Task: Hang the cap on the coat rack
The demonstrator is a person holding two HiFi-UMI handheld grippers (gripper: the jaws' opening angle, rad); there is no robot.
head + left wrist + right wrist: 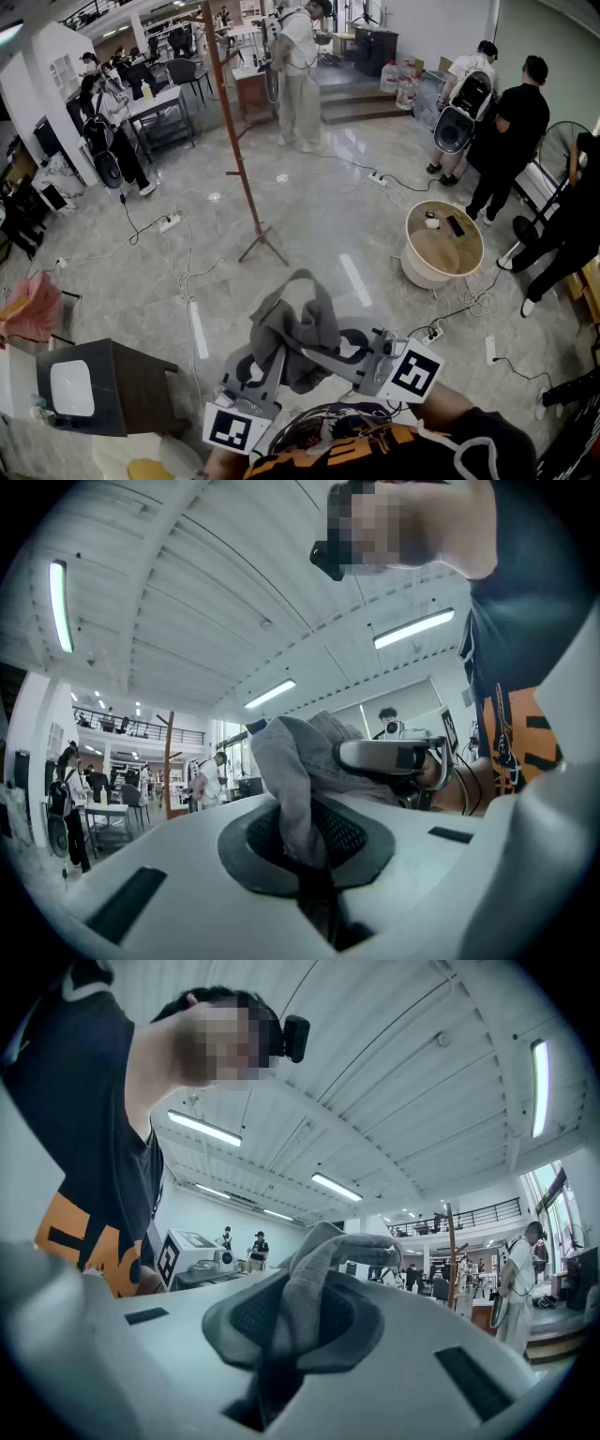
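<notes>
We clamp the limp cap (292, 333) with left gripper (302, 850) and right gripper (281, 1335); thin pinches may slip before the coat rack (238, 141).

Grey cap (300, 328), limp and bunched, pinched at both ends and held up off the floor at 6 o'clock. Red-brown wooden rack (239, 141), upright on splayed feet at 12 o'clock, well apart from cap.

I've got grey cap (300, 328); left gripper (305, 853) and right gripper (281, 1335) white, black-and-white square markers (415, 372); coat rack (236, 150) red-brown; floor (319, 225) pale grey.
</notes>
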